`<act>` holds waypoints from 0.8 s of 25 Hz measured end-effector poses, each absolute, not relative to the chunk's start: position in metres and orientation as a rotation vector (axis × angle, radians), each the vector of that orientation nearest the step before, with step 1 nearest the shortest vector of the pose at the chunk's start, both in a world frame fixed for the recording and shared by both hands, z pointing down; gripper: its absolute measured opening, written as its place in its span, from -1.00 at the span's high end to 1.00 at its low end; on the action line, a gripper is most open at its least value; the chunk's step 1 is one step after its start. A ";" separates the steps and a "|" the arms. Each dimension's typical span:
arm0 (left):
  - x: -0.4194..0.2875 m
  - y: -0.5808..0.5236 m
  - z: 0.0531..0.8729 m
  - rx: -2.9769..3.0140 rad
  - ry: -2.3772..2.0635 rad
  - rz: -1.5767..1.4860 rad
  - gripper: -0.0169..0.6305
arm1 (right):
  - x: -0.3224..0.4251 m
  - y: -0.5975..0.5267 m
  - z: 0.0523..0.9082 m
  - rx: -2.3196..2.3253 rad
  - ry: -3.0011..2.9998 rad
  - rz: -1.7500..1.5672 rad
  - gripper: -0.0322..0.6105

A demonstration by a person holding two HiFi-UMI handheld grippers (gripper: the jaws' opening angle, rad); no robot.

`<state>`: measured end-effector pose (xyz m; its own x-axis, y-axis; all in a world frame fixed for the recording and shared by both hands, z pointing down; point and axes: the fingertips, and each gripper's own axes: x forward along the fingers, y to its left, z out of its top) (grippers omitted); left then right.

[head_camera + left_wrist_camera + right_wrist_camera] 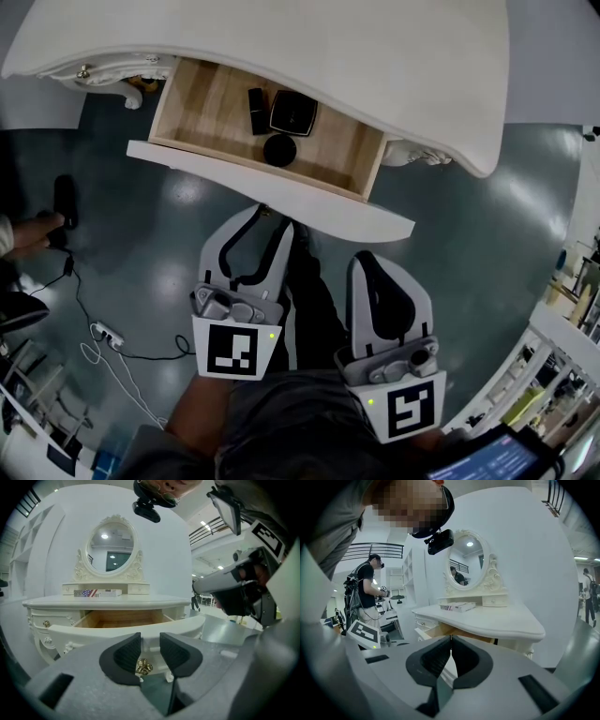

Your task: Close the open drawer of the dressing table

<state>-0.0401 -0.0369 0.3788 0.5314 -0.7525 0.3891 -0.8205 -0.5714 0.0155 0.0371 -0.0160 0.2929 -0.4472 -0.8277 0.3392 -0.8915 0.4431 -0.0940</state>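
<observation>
Left tongs [267,220] lower centre, spread; brass knob [144,667] shows in the gap, contact unclear. Right tongs [367,257] beside them, pressed together, empty. Beyond, upper centre: drawer [272,187] open, projecting from the desk [375,56].

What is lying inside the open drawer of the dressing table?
On the wooden floor of the drawer lie three black things: a slim case, a square box and a round disc. The tabletop covers the drawer's back part, so anything there is hidden.
</observation>
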 end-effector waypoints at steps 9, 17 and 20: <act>-0.040 -0.037 0.381 2.572 -1.348 0.505 0.52 | 0.037 -0.014 0.293 1.483 -2.454 0.378 0.85; -0.038 -0.046 0.383 2.566 -1.361 0.507 0.53 | 0.042 -0.016 0.297 1.482 -2.451 0.387 0.85; -0.040 -0.038 0.384 2.565 -1.368 0.503 0.52 | 0.041 -0.006 0.298 1.485 -2.450 0.383 0.85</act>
